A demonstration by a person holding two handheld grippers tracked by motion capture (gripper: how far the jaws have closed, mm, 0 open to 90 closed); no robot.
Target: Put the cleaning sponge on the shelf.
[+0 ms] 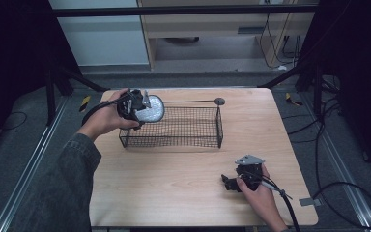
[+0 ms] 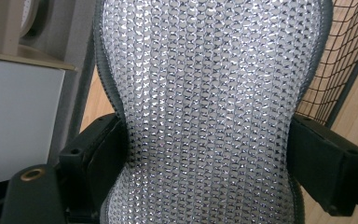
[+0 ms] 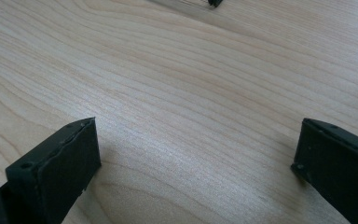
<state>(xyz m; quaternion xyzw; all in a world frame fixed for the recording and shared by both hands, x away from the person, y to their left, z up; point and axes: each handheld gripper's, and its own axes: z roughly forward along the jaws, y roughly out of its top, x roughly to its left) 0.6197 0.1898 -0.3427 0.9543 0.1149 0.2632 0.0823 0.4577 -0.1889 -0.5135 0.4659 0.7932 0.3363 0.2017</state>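
The silvery mesh pad point(image 2: 209, 107), dark-edged and oval, sits pinched at its narrowed waist between the jaws of the left gripper point(image 1: 134, 107), held up just above the near-left corner of the wire basket point(image 1: 174, 128). This looks like a carry step, either placing the pad in or lifting it out; I cannot tell which. If placing, the next move calls for lowering it past the rim before letting go. The right gripper point(image 1: 236, 182) rests spread on the worktop point(image 1: 174, 179), holding nothing.
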